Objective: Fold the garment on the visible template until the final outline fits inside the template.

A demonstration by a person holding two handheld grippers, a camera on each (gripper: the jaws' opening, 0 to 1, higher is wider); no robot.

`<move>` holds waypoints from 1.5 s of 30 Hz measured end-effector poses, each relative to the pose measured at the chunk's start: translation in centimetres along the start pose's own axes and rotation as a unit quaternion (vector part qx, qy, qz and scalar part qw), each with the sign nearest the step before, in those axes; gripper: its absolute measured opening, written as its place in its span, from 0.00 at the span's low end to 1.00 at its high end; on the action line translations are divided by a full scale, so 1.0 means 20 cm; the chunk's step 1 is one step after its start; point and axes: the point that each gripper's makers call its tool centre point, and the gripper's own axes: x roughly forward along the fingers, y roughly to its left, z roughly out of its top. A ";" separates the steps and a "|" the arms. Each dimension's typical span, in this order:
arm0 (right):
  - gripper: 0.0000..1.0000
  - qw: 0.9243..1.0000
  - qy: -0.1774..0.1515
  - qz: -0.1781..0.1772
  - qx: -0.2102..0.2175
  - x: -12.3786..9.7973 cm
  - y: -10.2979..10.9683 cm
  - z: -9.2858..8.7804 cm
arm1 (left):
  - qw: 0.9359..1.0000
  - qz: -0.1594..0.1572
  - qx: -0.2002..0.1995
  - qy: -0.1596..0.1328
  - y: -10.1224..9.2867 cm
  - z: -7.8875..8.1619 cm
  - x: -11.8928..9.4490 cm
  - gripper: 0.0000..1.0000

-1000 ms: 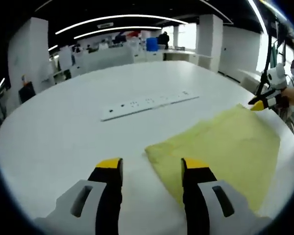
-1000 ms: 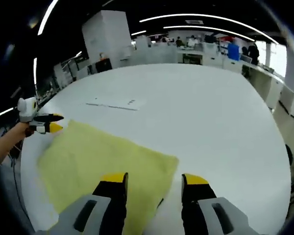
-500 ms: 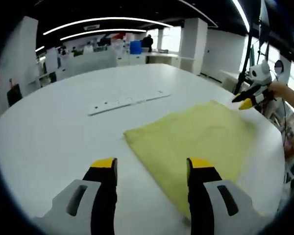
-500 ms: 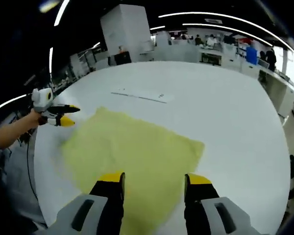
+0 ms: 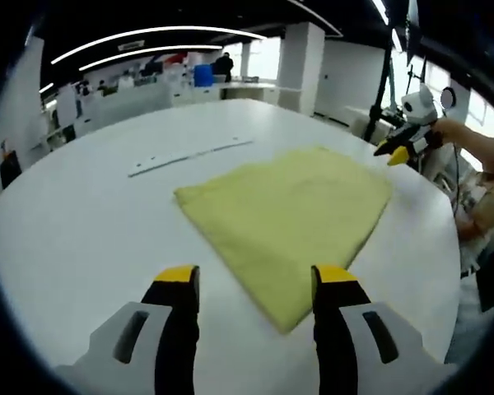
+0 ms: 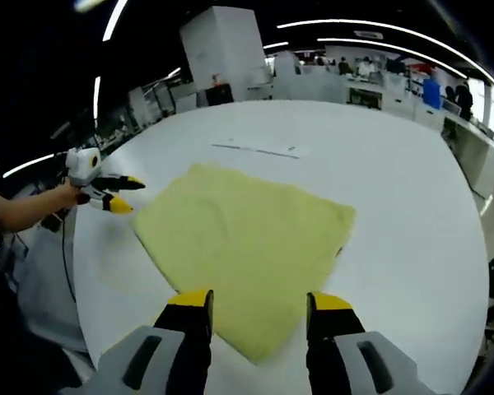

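A yellow garment (image 5: 284,210), folded into a flat four-sided shape, lies on the round white table (image 5: 74,247). My left gripper (image 5: 255,280) hovers open above the cloth's near corner with nothing between its fingers. My right gripper (image 5: 391,152) shows at the far right, just off the cloth's far corner, in a person's hand. In the right gripper view the same garment (image 6: 243,243) lies ahead of my open, empty right gripper (image 6: 259,303). My left gripper (image 6: 123,195) stands open beside the cloth's left corner. I cannot make out any template outline.
A long white power strip (image 5: 189,155) lies on the table beyond the garment, also seen as the strip (image 6: 259,150). The table edge (image 5: 449,271) runs close by the cloth on the right. A person's arm (image 6: 16,210) holds the left gripper. Desks and pillars fill the background.
Both cameras have drawn back and risen, so the whole cloth now lies in view. Each gripper, earlier at a cloth corner, now stands slightly off it. The cloth lies flat.
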 end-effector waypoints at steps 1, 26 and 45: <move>0.39 1.000 0.002 0.001 -0.003 -0.01 0.01 -0.02 | 1.000 0.000 -0.003 0.001 0.00 -0.01 0.00 0.50; 0.08 1.000 0.014 0.004 0.000 0.03 -0.03 -0.29 | 0.998 -0.026 -0.058 0.008 -0.07 -0.18 0.00 0.16; 0.00 1.000 0.003 0.010 0.012 0.03 -0.04 -0.31 | 0.998 -0.022 -0.065 0.002 -0.09 -0.16 -0.01 0.02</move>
